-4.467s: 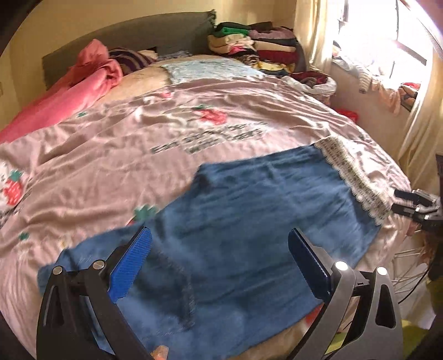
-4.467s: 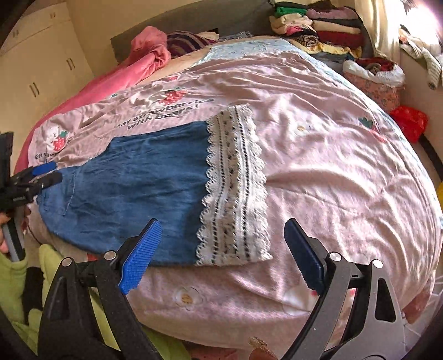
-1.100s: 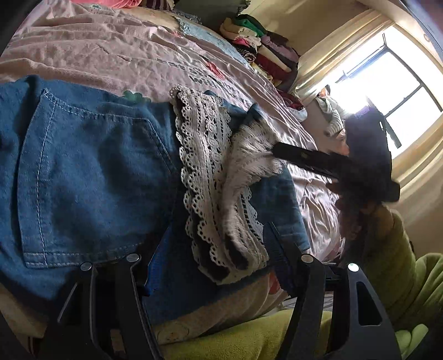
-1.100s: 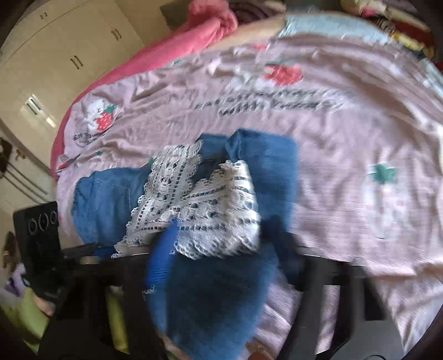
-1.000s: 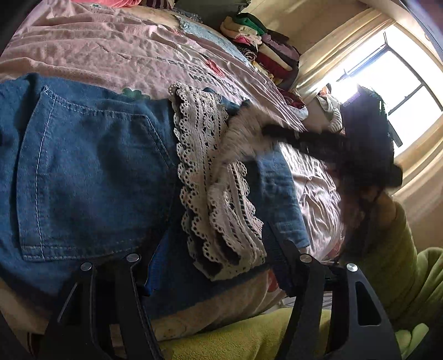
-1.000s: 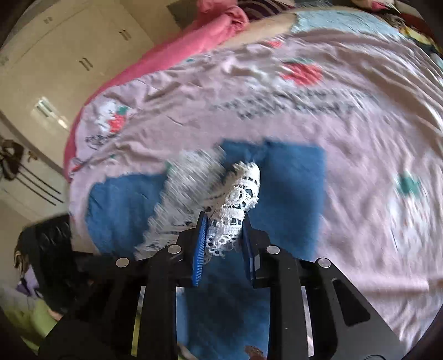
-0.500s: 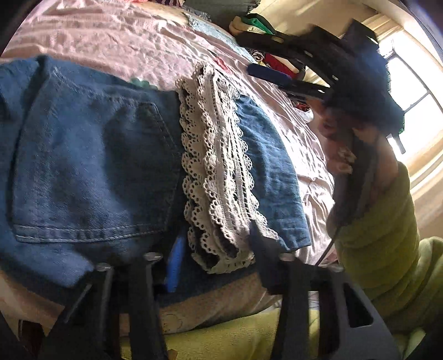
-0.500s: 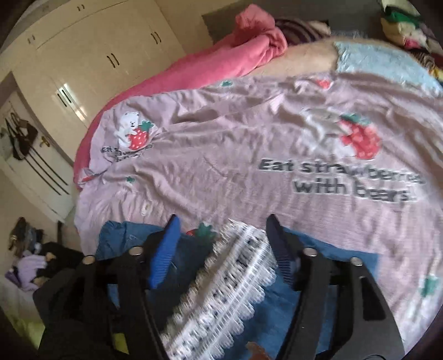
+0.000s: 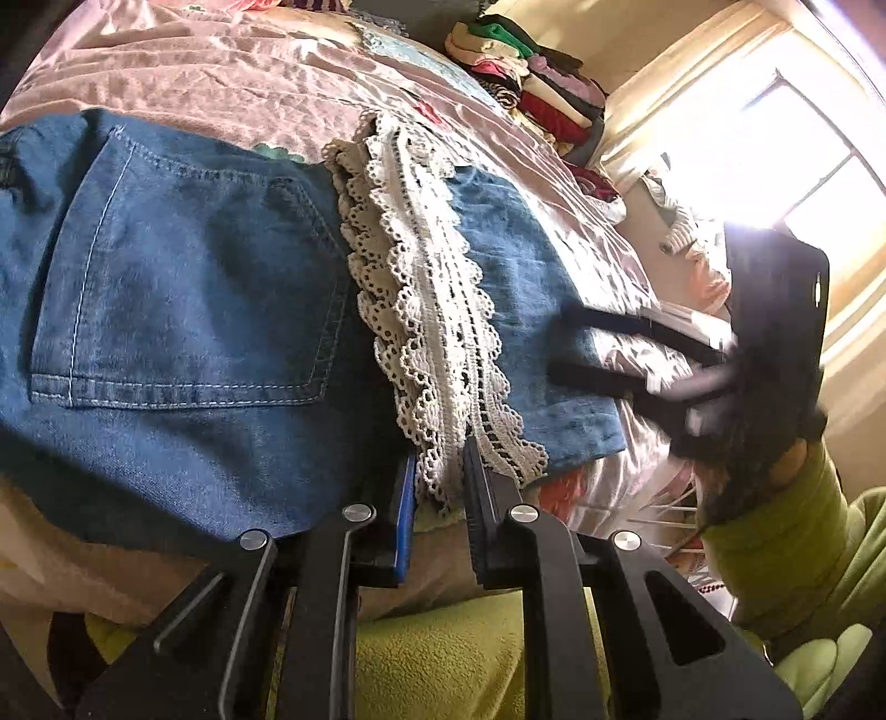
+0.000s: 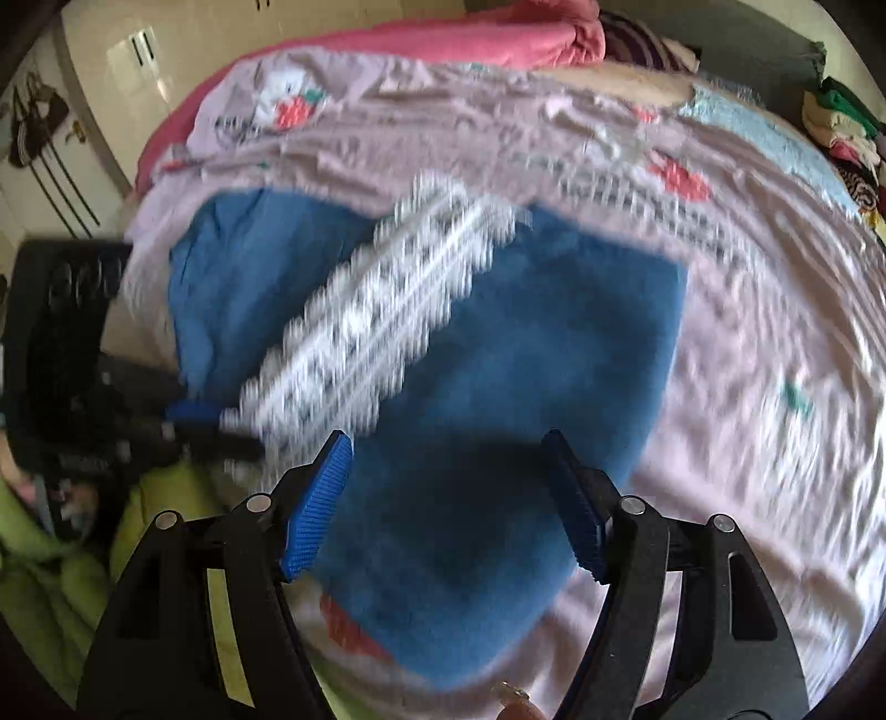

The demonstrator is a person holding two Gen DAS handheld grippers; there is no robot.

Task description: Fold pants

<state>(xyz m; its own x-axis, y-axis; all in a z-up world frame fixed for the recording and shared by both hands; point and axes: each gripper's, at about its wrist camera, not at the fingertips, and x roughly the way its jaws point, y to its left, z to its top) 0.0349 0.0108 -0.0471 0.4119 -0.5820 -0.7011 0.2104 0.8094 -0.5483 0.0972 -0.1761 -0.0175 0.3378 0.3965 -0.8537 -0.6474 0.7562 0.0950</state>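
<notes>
Pants [image 9: 183, 266] lie folded once on the bed [image 9: 232, 72], lace hem [image 9: 432, 310] on top: soft, limp denim, best pinched at edges. Left tool [image 9: 437, 482] has just closed on the lace; right tool [image 10: 448, 498] gapes empty above.

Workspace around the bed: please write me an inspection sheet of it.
Surface: bed with pink printed sheet, wrinkled.
Job's things: denim pants folded over, lace hem on top.
Clutter: stacked clothes; pink blanket.
Grippers: left tool just closing, pads on the lace edge; right tool just opened, empty, above the denim.
Cables: nothing seen.
Surroundings: bright window, wardrobe.
</notes>
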